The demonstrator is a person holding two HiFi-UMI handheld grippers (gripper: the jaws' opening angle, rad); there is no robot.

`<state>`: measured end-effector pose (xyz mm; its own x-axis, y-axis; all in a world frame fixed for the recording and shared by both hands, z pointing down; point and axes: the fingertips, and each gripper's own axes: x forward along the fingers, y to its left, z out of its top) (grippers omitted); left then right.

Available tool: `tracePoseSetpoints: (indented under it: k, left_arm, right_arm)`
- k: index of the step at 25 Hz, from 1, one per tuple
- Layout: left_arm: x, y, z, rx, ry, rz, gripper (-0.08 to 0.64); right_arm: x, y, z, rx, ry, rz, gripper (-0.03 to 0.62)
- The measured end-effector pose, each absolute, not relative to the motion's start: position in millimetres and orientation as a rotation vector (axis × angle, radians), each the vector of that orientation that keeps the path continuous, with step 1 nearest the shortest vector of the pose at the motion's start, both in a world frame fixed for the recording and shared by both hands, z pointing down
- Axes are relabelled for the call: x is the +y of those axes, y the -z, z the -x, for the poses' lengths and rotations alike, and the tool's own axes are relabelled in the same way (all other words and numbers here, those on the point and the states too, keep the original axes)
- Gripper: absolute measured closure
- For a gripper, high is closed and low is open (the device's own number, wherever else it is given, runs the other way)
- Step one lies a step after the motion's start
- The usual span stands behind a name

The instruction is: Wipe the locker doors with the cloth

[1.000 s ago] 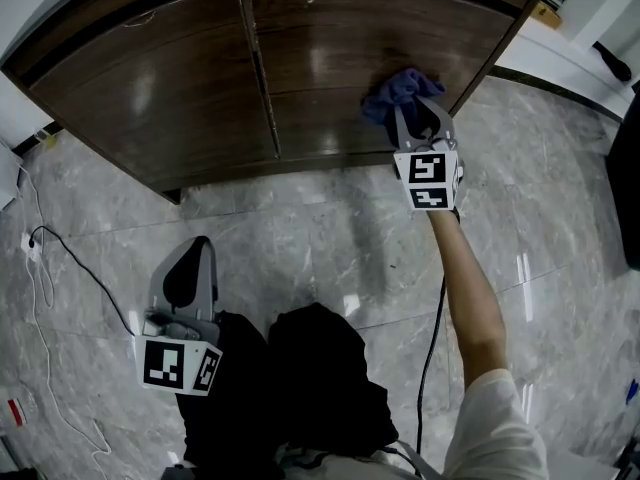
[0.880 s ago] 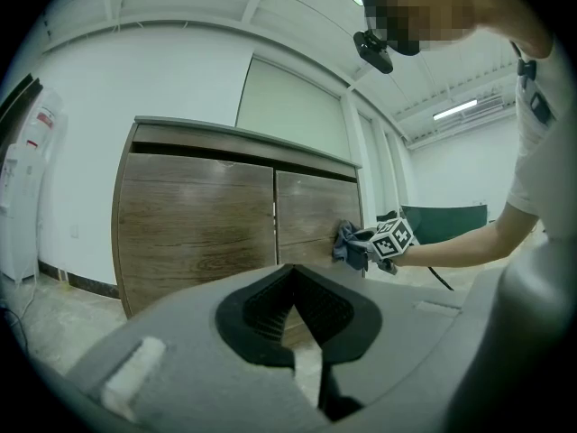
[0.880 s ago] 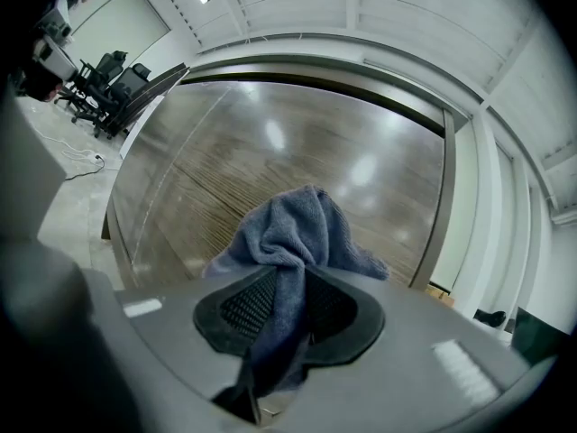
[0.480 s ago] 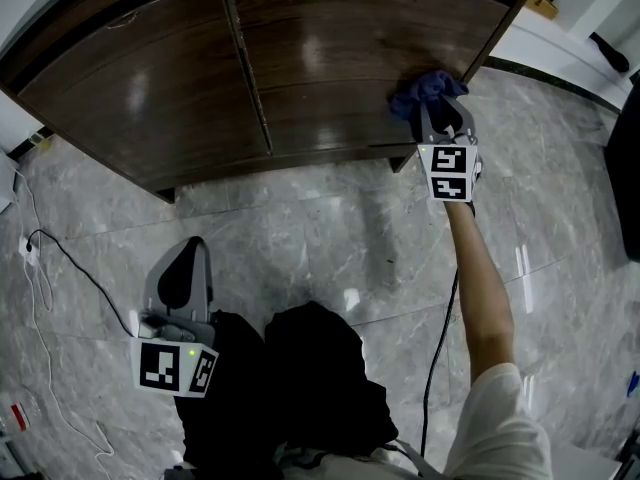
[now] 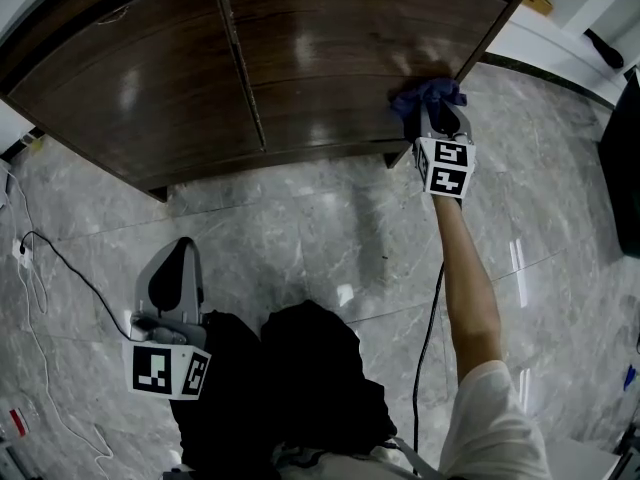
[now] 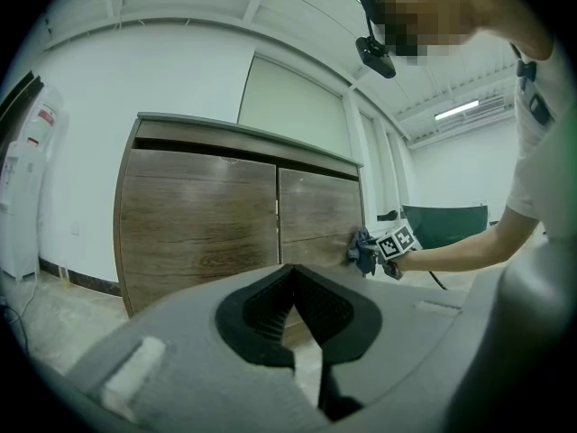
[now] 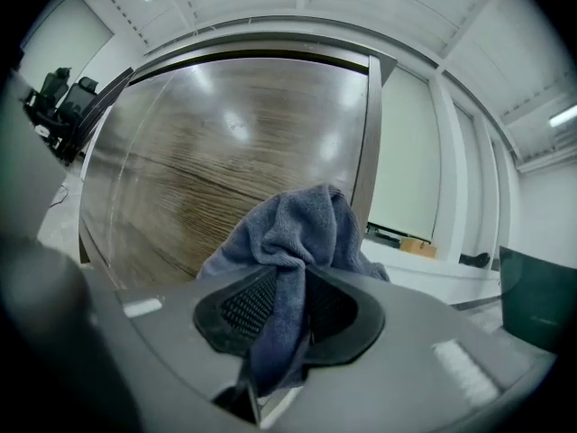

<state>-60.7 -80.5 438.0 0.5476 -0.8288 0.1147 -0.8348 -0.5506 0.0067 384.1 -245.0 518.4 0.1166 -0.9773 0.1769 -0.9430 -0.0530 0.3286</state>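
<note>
The dark wooden locker has a left door (image 5: 130,78) and a right door (image 5: 330,58). My right gripper (image 5: 436,116) is shut on a blue cloth (image 5: 426,93) and presses it against the right door close to its right edge, low down. In the right gripper view the cloth (image 7: 293,233) bunches between the jaws and rests on the glossy door (image 7: 198,161). My left gripper (image 5: 180,253) hangs low by the person's legs, away from the locker, shut and holding nothing. The left gripper view (image 6: 290,276) shows both doors (image 6: 198,215) and the cloth (image 6: 361,251) at a distance.
Grey marble floor (image 5: 320,228) runs in front of the locker. A thin black cable (image 5: 60,258) lies on the floor at the left, and another cable (image 5: 428,338) hangs along the right arm. A dark object (image 5: 620,158) stands at the right edge.
My right gripper has slid the cloth rightward across the right door to its right edge and a little lower. The left gripper has stayed where it was.
</note>
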Motion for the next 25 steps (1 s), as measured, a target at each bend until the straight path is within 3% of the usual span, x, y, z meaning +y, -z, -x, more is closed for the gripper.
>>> tracePoseSetpoints:
  k: [25]
  left_arm:
    - [-86,-436,100,-1.490,-0.064,-2.672,0.558]
  right_arm:
    - [-257,-557,-254,-2.025,-0.049,-2.043,0.499]
